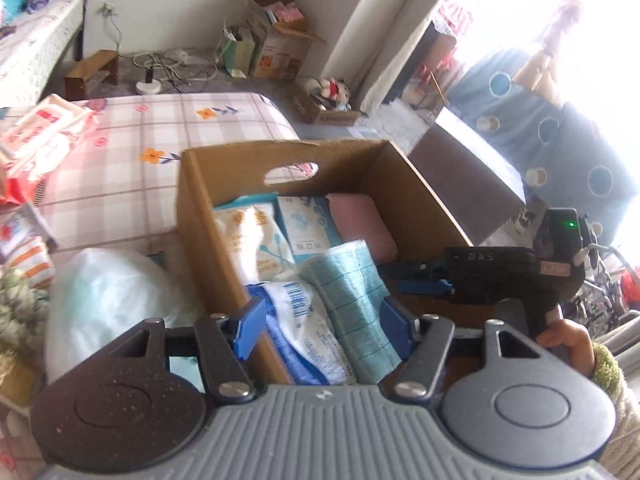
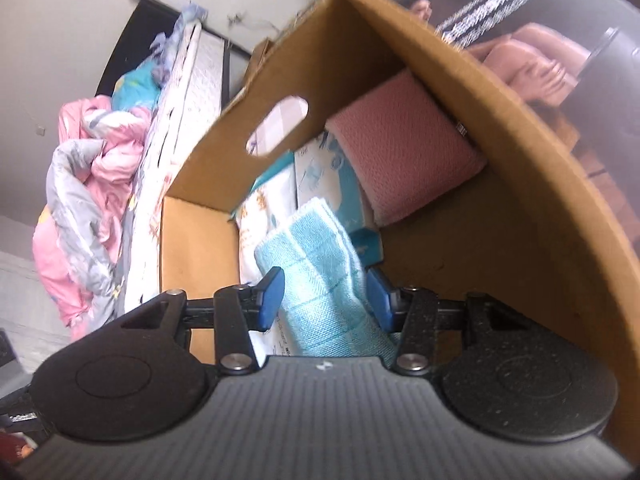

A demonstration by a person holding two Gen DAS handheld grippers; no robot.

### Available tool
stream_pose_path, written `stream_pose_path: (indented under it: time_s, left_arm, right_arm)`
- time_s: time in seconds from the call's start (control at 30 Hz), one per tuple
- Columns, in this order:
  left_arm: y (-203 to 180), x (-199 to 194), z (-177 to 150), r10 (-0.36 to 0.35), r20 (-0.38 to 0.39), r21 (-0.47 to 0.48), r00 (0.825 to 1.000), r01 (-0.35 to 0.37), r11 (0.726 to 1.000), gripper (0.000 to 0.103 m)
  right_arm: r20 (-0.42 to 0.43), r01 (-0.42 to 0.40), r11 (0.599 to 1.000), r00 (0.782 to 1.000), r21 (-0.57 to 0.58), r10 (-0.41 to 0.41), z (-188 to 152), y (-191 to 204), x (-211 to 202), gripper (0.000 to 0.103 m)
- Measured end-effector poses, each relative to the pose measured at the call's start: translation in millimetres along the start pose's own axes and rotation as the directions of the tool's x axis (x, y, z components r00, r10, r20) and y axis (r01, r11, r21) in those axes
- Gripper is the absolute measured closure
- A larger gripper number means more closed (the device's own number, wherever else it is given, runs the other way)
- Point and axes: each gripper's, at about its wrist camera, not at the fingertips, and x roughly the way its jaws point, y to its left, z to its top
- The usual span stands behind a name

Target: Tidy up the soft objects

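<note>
A cardboard box [image 1: 200,216] with an oval hand-hole in its far wall stands on a bed with a checked, flowered sheet [image 1: 132,148]. Inside it, a folded pink cloth [image 1: 362,220] lies in the far right corner. Left of it sit a pale blue printed packet [image 1: 306,222] and a white packet with orange print [image 1: 250,236]. Nearer lies a white and blue packet with a barcode [image 1: 304,316].

A folded light blue towel [image 2: 320,280] leans on these packets in the near part of the box. The right gripper [image 2: 326,296] reaches into the box with its blue pads on either side of the towel, partly open; the pads stand close to the cloth, but whether they press on it cannot be told.

The left gripper [image 1: 324,328] hangs above the near edge of the box, jaws moderately open and holding nothing. A white plastic bag [image 1: 112,304] lies just left of the box.
</note>
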Motion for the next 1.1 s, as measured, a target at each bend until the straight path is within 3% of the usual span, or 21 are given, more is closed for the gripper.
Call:
stream_pose_path:
  time_s: [0.2,0.3,0.53,0.63,0.7,0.83,1.1]
  left_arm:
    - [26,-52,-30,0.042,0.06,-0.04,0.997,-0.04,0.998,0.037]
    - [42,-78,-49,0.068,0.1,-0.068,0.993,-0.061,0.996,0.036]
    - [71,-127,-98,0.135,0.181,-0.128,0.974,-0.112,0.985,0.031]
    - [82,-138,-116,0.152,0.193,-0.154,0.969,-0.123,0.98,0.031]
    - [89,-142,-125,0.163,0.196,-0.163,0.967,-0.132,0.978,0.031]
    - [101,-149,-141,0.196,0.214,-0.181,0.957,-0.159,0.971,0.031]
    - [122,-163,-171,0.261,0.254,-0.212,0.931,-0.21,0.955,0.027]
  right_arm:
    - [0.12,0.002,1.0,0.993,-0.001,-0.002,-6,5,-32,0.056]
    - [0.093,-0.05,0.998,0.995,0.033,0.047,-10,-5,-41,0.053]
    - [0.005,-0.005,0.986,1.0,0.165,0.004,-20,-23,15,0.051]
    - [-0.055,-0.038,0.975,0.997,0.22,0.051,-32,-26,38,0.048]
    - [-0.057,-0.06,0.975,0.996,0.213,0.074,-36,-19,44,0.043]
    - [-0.037,-0.055,0.977,0.997,0.207,0.064,-33,-13,37,0.042]
    - [0.068,-0.012,0.993,0.998,0.12,0.004,-36,8,-7,0.037]
